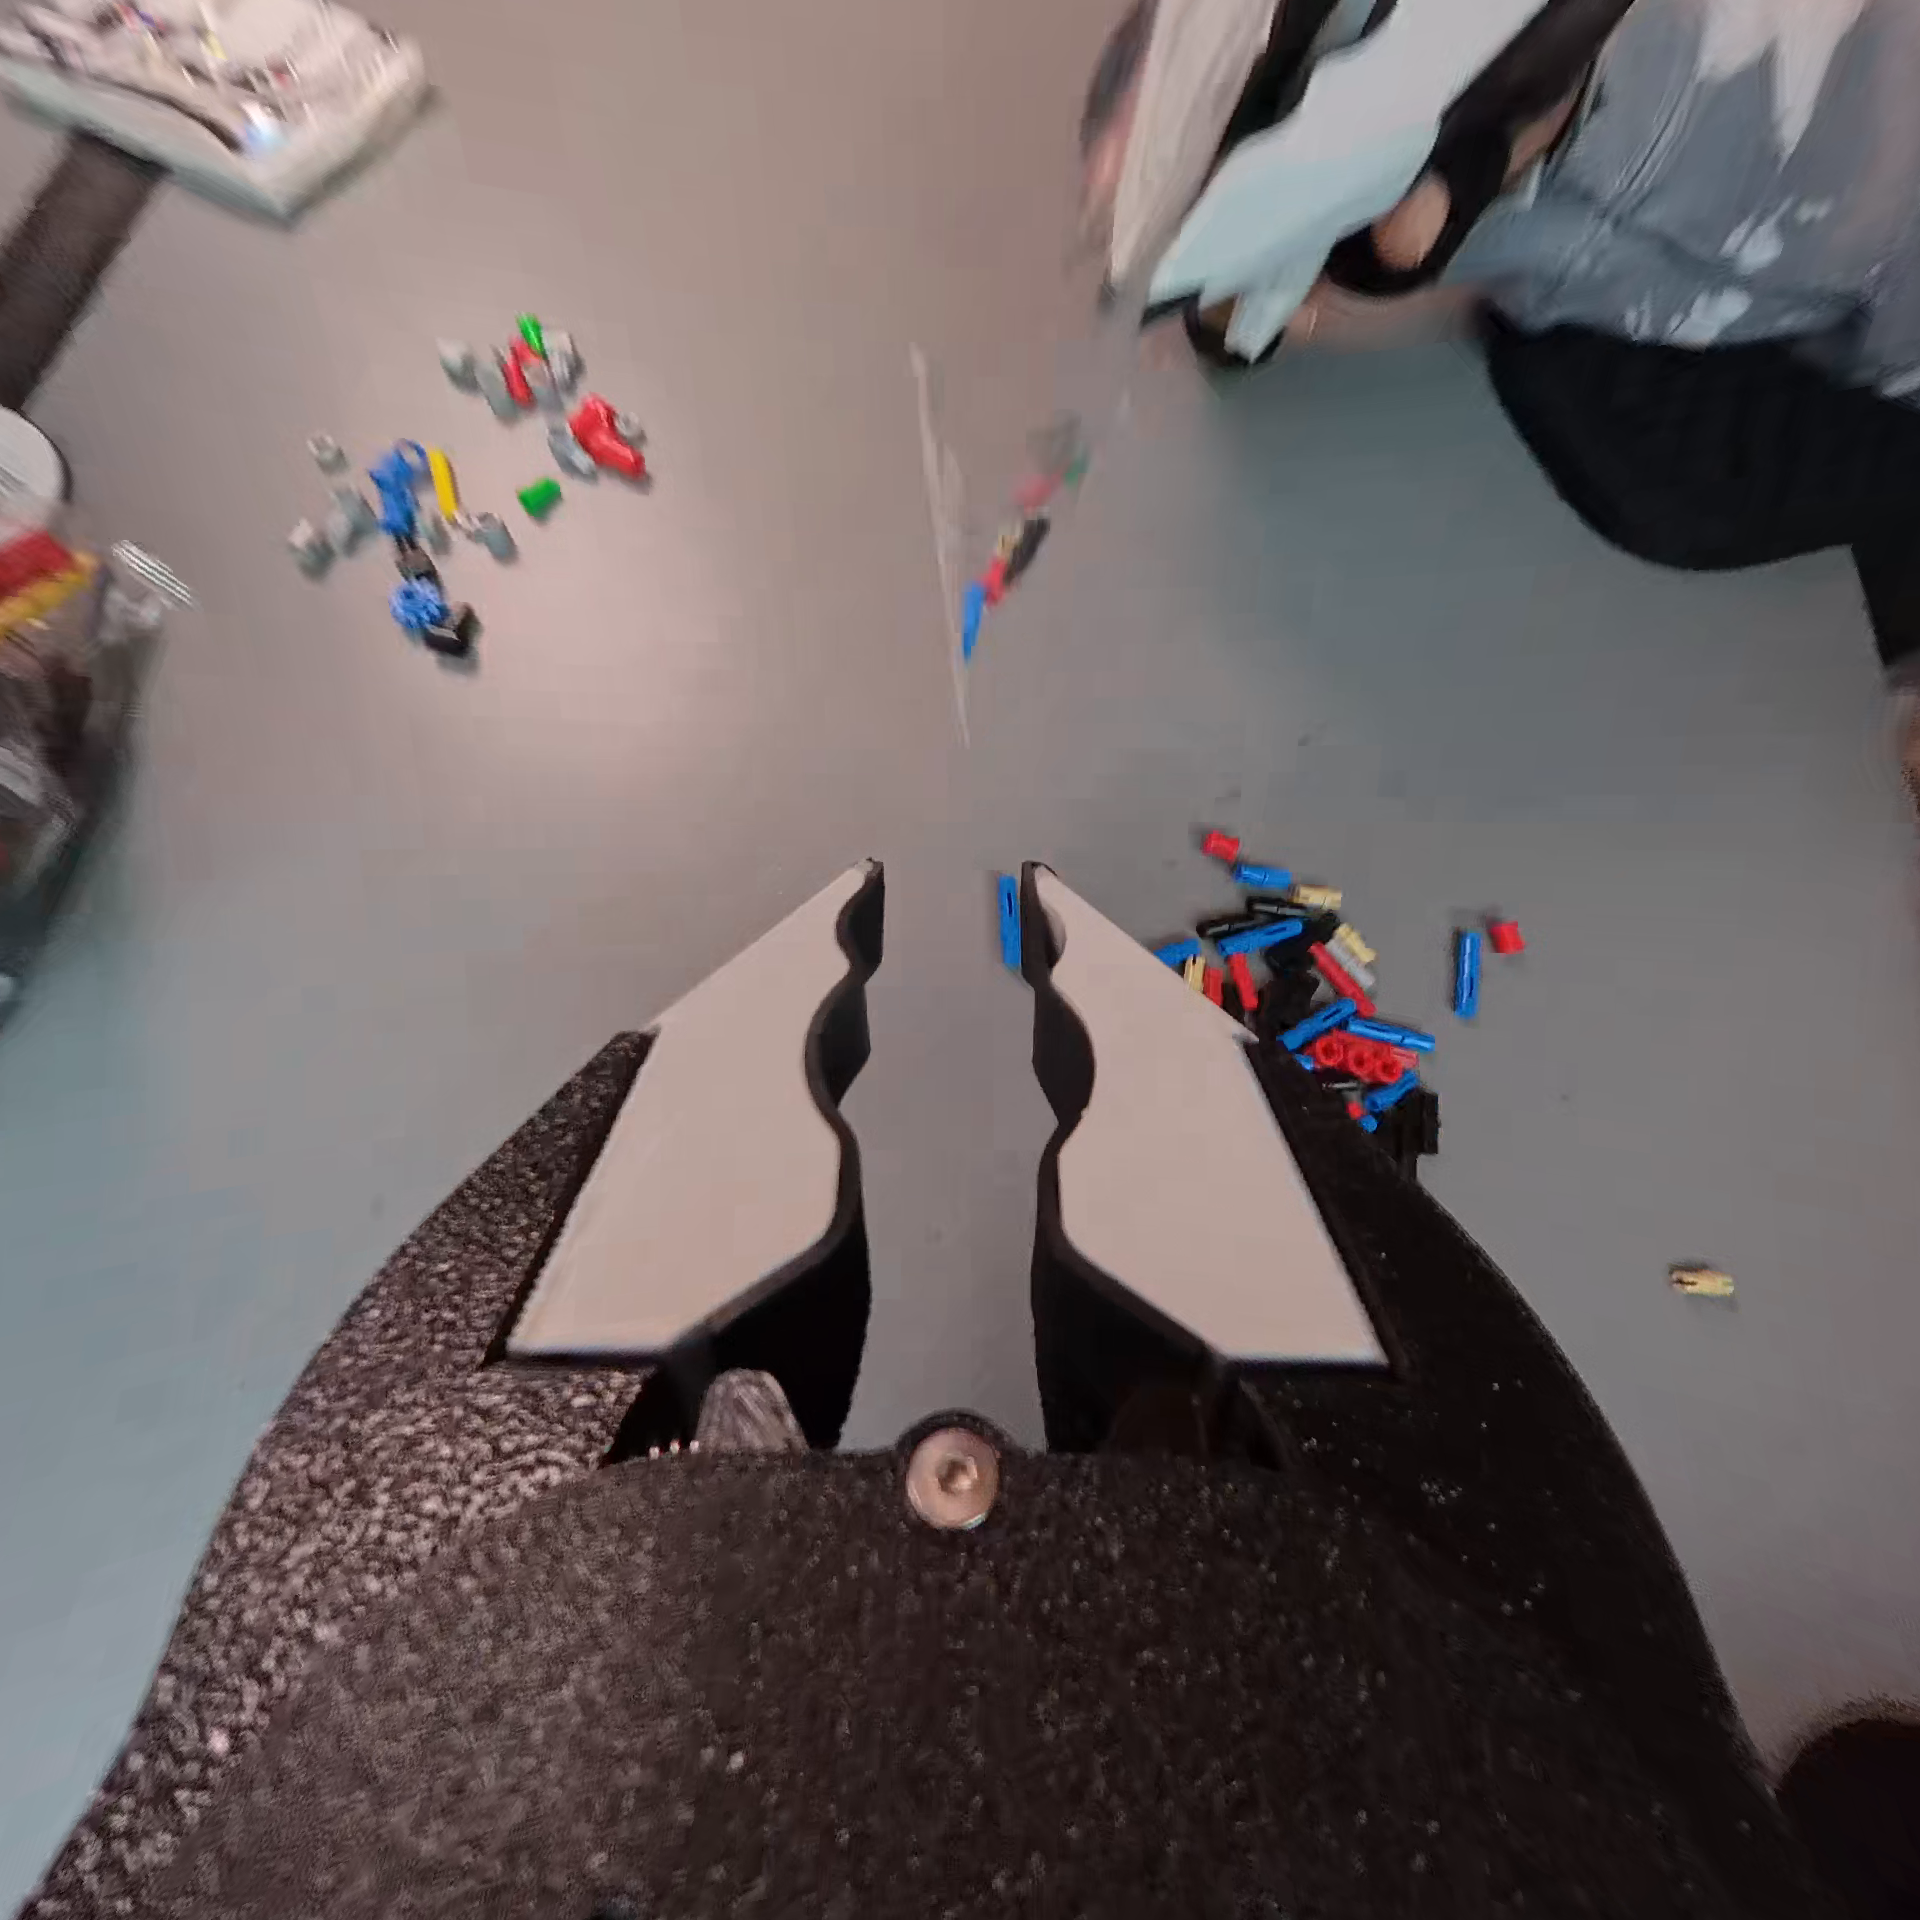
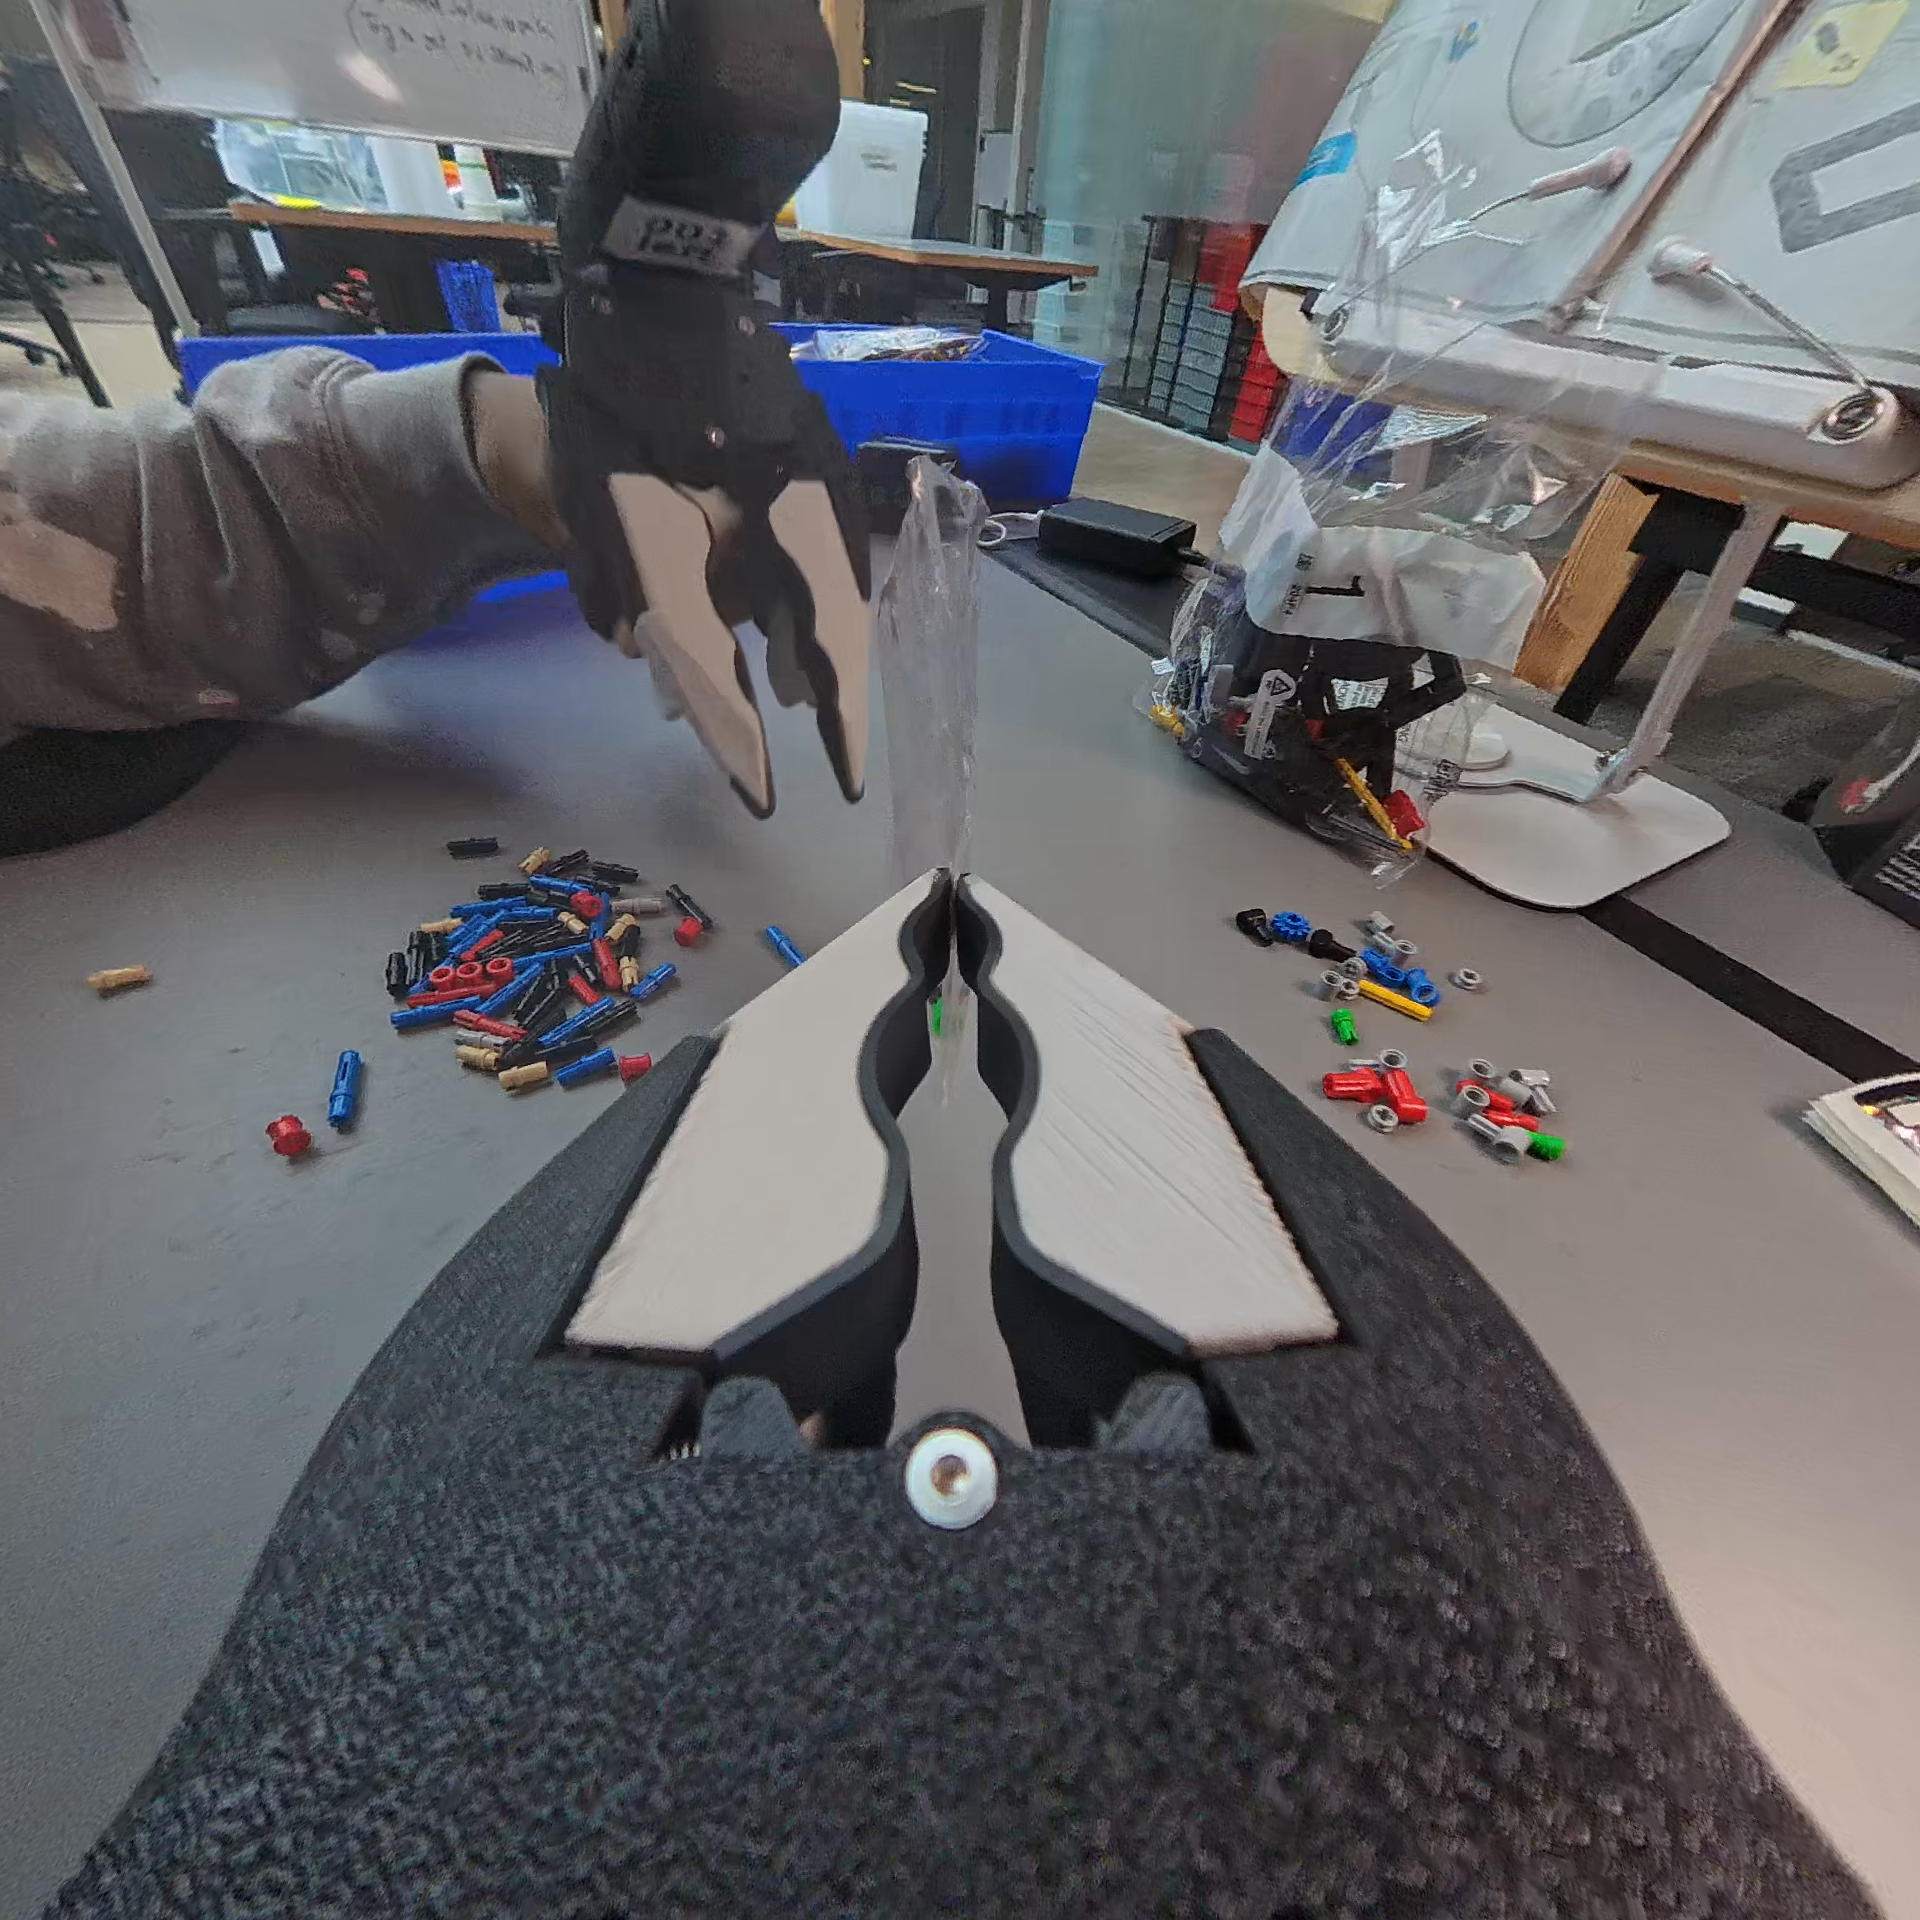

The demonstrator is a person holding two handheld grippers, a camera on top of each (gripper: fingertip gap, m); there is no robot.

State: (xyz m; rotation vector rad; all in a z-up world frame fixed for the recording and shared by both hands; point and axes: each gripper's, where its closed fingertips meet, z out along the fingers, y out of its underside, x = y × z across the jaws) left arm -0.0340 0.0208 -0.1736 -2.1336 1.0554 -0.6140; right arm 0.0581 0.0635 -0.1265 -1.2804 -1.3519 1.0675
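My right gripper (image 2: 951,883) is shut on a clear plastic bag (image 2: 930,665), pinched at the fingertips; a green piece shows in the film between the fingers. In the left wrist view the bag (image 1: 982,551) hangs blurred, with a few coloured pieces inside, below the right gripper (image 1: 1138,296). My left gripper (image 1: 954,868) is open and empty, just above the grey table (image 1: 623,935). A loose blue pin (image 1: 1008,920) lies by its right fingertip. A pile of blue, red, black and tan pins (image 1: 1309,997) lies to its right. In the right wrist view the left gripper (image 2: 805,795) hovers above that pile (image 2: 530,977), close beside the bag.
A second group of grey, red, blue and green parts (image 2: 1434,1039) lies on the table, also in the left wrist view (image 1: 468,468). A full bag of parts (image 2: 1309,707), a white stand with a sheet (image 2: 1621,260), blue bins (image 2: 935,405) and a booklet (image 2: 1870,1132) stand around. One gripper's finger ends stand about 12 cm off the other's. Between my left fingertips and the loose blue pin (image 1: 1008,920) there is roughly 6 cm.
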